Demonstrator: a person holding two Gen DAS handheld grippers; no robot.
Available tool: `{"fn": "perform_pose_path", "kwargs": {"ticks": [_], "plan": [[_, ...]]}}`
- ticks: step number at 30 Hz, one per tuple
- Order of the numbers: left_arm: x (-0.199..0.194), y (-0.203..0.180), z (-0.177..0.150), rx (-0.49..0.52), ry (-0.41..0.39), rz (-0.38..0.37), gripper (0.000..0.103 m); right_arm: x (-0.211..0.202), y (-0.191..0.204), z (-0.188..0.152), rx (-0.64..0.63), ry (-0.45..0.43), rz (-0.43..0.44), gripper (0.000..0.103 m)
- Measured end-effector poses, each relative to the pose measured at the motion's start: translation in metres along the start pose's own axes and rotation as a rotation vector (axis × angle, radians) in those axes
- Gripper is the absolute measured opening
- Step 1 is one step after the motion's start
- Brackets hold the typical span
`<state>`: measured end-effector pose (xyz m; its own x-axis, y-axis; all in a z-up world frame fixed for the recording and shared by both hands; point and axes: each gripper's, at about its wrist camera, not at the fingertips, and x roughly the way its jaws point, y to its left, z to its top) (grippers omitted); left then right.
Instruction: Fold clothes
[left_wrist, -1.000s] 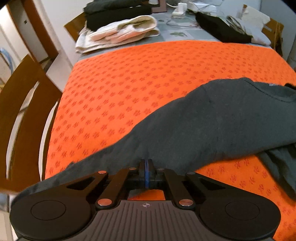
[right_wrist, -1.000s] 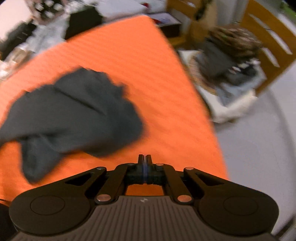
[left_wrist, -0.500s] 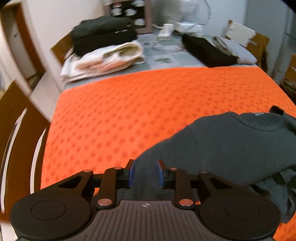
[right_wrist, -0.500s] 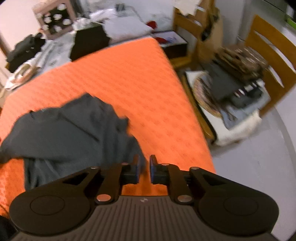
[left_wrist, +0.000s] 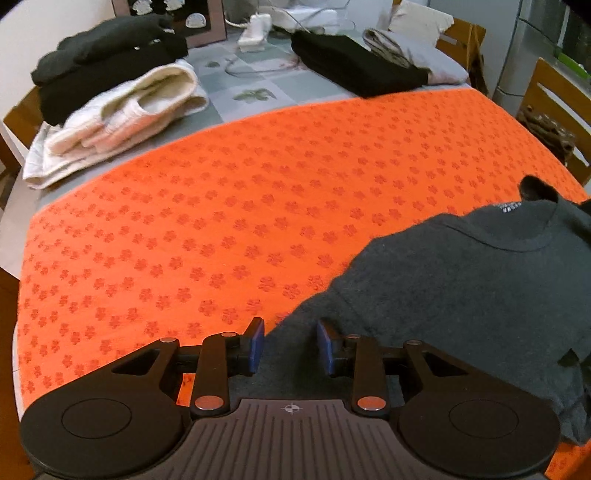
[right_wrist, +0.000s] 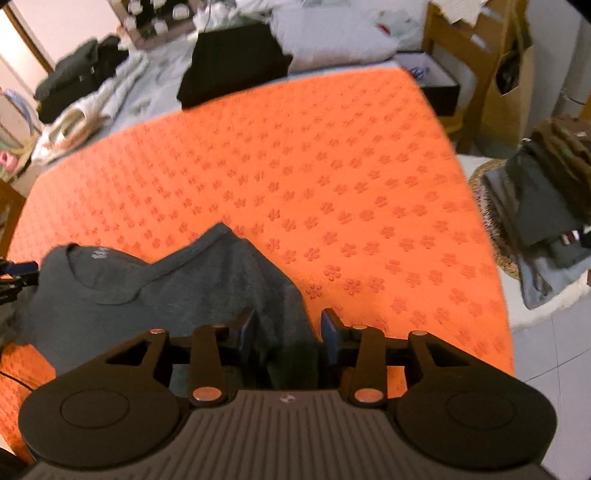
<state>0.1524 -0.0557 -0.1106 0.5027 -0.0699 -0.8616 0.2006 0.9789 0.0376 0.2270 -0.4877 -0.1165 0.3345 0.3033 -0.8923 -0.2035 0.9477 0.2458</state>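
A dark grey T-shirt (left_wrist: 461, 288) lies crumpled on the orange patterned cloth (left_wrist: 258, 192), its collar and label toward the far side. My left gripper (left_wrist: 290, 345) stands open above the shirt's near left edge, with cloth lying below the gap and nothing clamped. The right wrist view has the same shirt (right_wrist: 177, 291) at lower left of the orange cloth (right_wrist: 332, 177). There my right gripper (right_wrist: 287, 334) is open over the shirt's right edge, its blue pads clear of the fabric. The other gripper's tip shows at the left border.
Folded black and cream clothes (left_wrist: 118, 96) sit at the table's far left, and a black folded garment (left_wrist: 354, 62) at the far middle. Wooden chairs (left_wrist: 554, 103) stand at the right. A stool piled with clothes (right_wrist: 535, 206) stands off the table's right side.
Both grippers were shut a second ago, the left on the shirt's edge. Both have opened and let the shirt drop flat on the cloth; both views have pulled back and up.
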Motion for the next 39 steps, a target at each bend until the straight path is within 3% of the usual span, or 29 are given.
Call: {"fn": "perform_pose_path", "kwargs": {"ticks": [2, 3, 4, 6, 14, 17, 23, 28, 30, 33, 36, 37, 39], "plan": [[0.0, -0.001, -0.001, -0.01, -0.008, -0.006, 0.033, 0.009, 0.0, 0.002, -0.009, 0.026, 0.007, 0.042], [0.0, -0.001, -0.002, -0.019, -0.008, -0.009, 0.03, 0.011, 0.001, 0.003, -0.016, 0.03, 0.009, 0.032], [-0.001, -0.004, -0.003, -0.013, -0.015, -0.017, 0.019, 0.008, 0.003, 0.006, -0.026, 0.018, 0.003, 0.016], [-0.003, -0.008, -0.006, 0.0, -0.03, -0.035, 0.005, 0.0, 0.008, 0.011, -0.048, -0.007, -0.008, 0.009], [-0.048, 0.007, 0.024, -0.05, -0.251, 0.068, 0.004, -0.041, 0.028, 0.042, -0.146, -0.143, -0.052, 0.006], [-0.065, 0.013, 0.042, -0.059, -0.339, 0.113, 0.004, -0.064, 0.043, 0.073, -0.227, -0.253, -0.087, 0.006], [-0.075, 0.036, 0.119, -0.077, -0.48, 0.187, 0.004, -0.073, 0.058, 0.161, -0.34, -0.412, -0.137, 0.006], [-0.036, 0.047, 0.167, -0.072, -0.446, 0.249, 0.004, -0.024, 0.059, 0.23, -0.343, -0.4, -0.158, 0.006], [-0.017, 0.052, 0.177, -0.091, -0.406, 0.24, 0.005, 0.003, 0.06, 0.241, -0.339, -0.371, -0.164, 0.007], [0.0, 0.055, 0.176, -0.082, -0.369, 0.241, 0.006, 0.04, 0.062, 0.248, -0.327, -0.327, -0.175, 0.01], [0.007, 0.057, 0.171, -0.073, -0.337, 0.21, 0.025, 0.056, 0.067, 0.242, -0.327, -0.302, -0.187, 0.021], [0.006, 0.058, 0.169, -0.075, -0.338, 0.193, 0.027, 0.056, 0.068, 0.238, -0.331, -0.296, -0.181, 0.028], [0.0, 0.056, 0.162, -0.07, -0.333, 0.166, 0.029, 0.05, 0.07, 0.231, -0.337, -0.29, -0.167, 0.03]]}}
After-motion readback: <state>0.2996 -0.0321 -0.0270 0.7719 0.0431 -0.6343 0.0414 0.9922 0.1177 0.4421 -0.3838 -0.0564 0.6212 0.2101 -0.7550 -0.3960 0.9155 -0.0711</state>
